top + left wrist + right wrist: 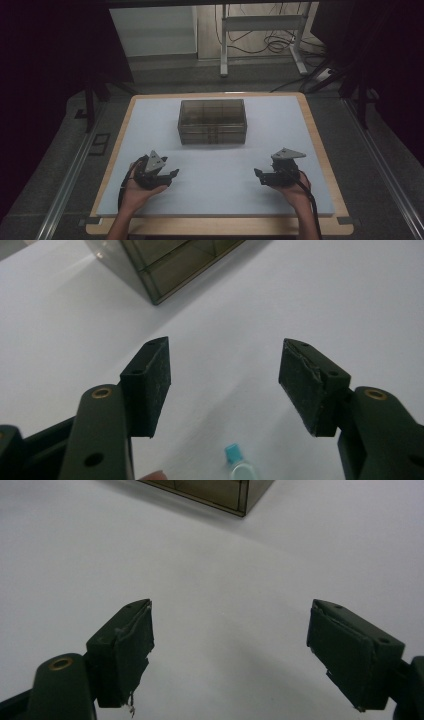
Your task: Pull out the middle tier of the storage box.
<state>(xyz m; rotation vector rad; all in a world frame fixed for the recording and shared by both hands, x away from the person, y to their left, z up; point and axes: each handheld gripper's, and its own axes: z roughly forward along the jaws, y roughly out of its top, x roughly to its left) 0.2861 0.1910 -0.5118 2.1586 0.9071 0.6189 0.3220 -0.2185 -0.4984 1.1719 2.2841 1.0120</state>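
On the bench, my left tool stands with jaws apart over a small vial with a blue cap, nothing clamped. My right tool is likewise apart and empty. I judge the pick calls for lowering squarely astride the vial before closing. Count: one vial, one smoked divided box, two tools.

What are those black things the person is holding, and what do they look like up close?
Each hand holds a black two-jaw gripper: the left gripper and the right gripper. A grey three-cornered plate sits on top of each, and a black cable trails back along the forearm. Up close the jaws end in worn, dark rectangular pads, with brass-coloured rings behind them. No sleeves are visible.
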